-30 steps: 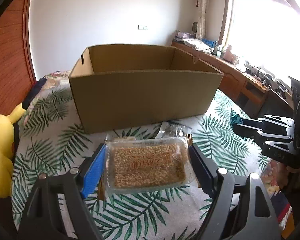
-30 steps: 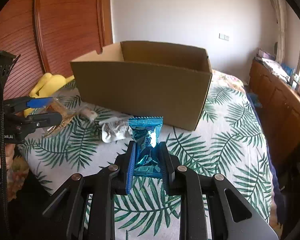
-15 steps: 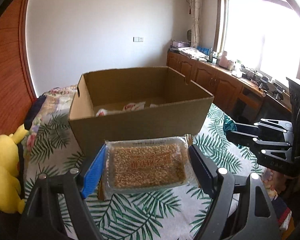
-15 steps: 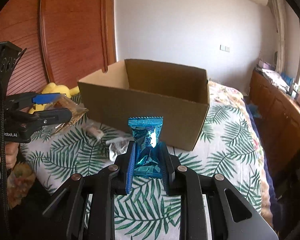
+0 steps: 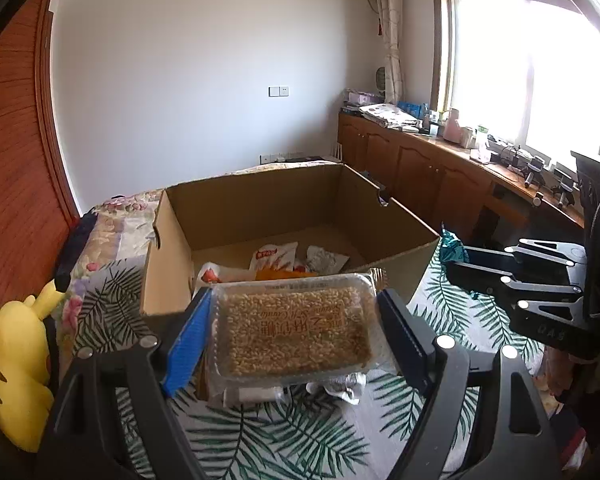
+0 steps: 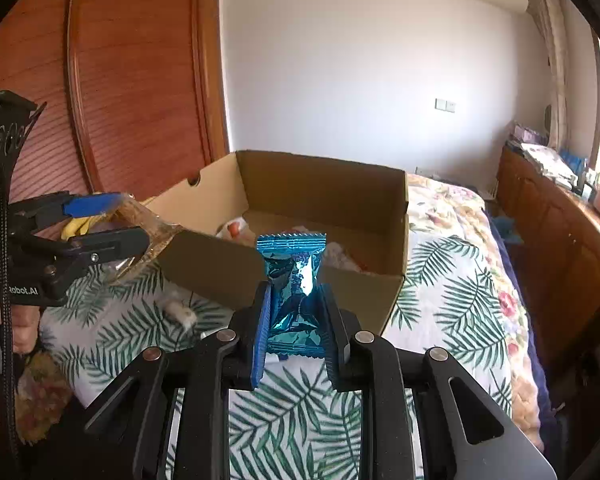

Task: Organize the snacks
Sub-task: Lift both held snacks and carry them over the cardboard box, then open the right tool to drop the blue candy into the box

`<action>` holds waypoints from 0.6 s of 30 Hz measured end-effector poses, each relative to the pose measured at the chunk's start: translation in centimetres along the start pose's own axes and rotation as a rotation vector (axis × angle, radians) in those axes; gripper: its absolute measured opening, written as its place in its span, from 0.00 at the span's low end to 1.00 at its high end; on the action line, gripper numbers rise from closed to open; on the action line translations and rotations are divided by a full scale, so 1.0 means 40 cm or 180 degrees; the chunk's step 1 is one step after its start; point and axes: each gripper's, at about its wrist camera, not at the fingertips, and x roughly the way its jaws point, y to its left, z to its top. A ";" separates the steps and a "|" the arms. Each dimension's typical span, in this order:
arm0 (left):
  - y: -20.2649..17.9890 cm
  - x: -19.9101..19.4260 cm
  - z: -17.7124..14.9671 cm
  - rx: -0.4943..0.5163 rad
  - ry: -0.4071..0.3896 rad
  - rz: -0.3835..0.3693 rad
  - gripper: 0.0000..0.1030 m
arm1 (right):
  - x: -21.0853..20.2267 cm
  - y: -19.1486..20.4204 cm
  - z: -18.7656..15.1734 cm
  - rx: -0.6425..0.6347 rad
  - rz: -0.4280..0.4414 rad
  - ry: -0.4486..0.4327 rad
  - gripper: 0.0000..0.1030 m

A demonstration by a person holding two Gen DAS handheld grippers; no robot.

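Note:
An open cardboard box [image 5: 396, 240] [image 6: 396, 216] stands on a bed with a palm-leaf cover, with several snack packets [image 5: 274, 254] lying on its floor. My left gripper [image 5: 294, 320] [image 6: 112, 220] is shut on a clear tray of puffed-grain bars [image 5: 296, 330], held just above the box's near wall. My right gripper [image 6: 294, 312] [image 5: 460, 268] is shut on a shiny blue foil packet [image 6: 294, 280], which stands upright in front of the box's near wall.
A few loose white wrappers [image 5: 340, 384] [image 6: 178, 312] lie on the leaf cover [image 6: 452, 304] in front of the box. A yellow plush toy [image 5: 14, 364] sits at the left edge. Wooden cabinets [image 5: 432, 176] line the window wall; a hand [image 6: 20, 328] holds the left gripper.
Both grippers have risen with their snacks and come closer to the box. The inside of the box and the packets in it have come into view.

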 end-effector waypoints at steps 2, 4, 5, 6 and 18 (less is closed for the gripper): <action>0.002 0.008 0.011 -0.0005 -0.0007 -0.0014 0.79 | 0.011 -0.004 0.011 0.0003 -0.0004 -0.0003 0.21; 0.001 0.018 0.021 -0.0015 -0.0003 -0.0014 0.79 | 0.022 -0.008 0.021 0.0005 -0.0023 0.0000 0.21; 0.000 0.024 0.026 -0.0010 -0.0001 -0.0008 0.79 | 0.027 -0.010 0.024 0.0010 -0.0025 0.0005 0.21; 0.000 0.030 0.032 0.0006 0.0000 0.0009 0.79 | 0.031 -0.012 0.026 0.0019 -0.0027 0.0010 0.21; 0.029 0.130 0.085 -0.0062 0.0103 0.0173 0.79 | 0.106 -0.057 0.063 0.0119 -0.0116 0.0123 0.21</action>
